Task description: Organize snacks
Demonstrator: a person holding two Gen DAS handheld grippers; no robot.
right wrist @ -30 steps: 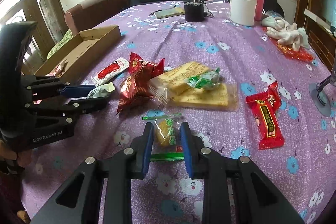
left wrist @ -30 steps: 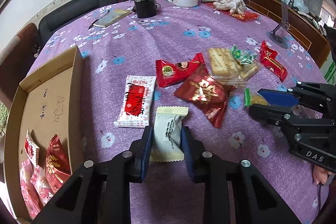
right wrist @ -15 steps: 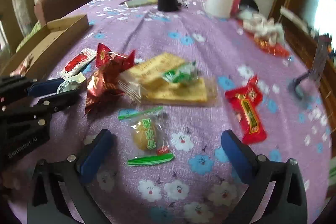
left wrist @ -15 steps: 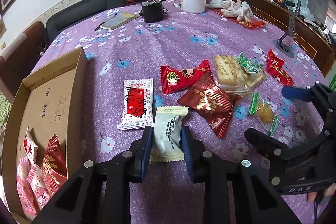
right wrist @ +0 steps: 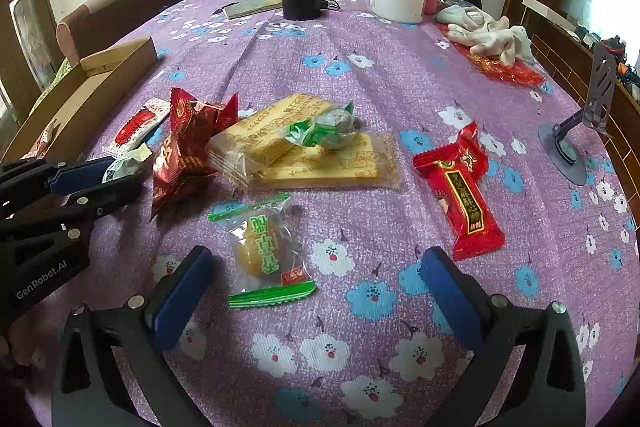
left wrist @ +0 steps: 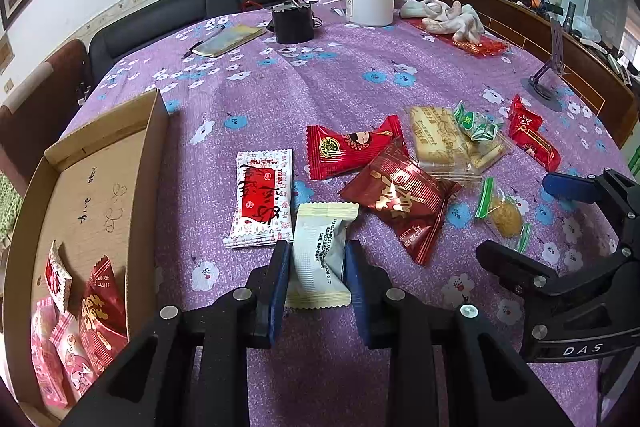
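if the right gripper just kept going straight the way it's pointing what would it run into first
Most likely the clear snack packet with green ends, lying on the purple tablecloth between the open right gripper's fingers, nearer one finger. Depth is hard to judge.

I count eight snack packets (left wrist: 264, 199) loose on the tablecloth. At nine o'clock I see one cardboard box (left wrist: 96, 187), holding about five more packets (left wrist: 100, 311).

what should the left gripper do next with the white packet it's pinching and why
Probably lift it and carry it over to the cardboard box. The left gripper is shut on the white packet, which looks to be still on the tablecloth; the box already holds other snacks. The right gripper stands open, its jaws just opened, holding nothing.
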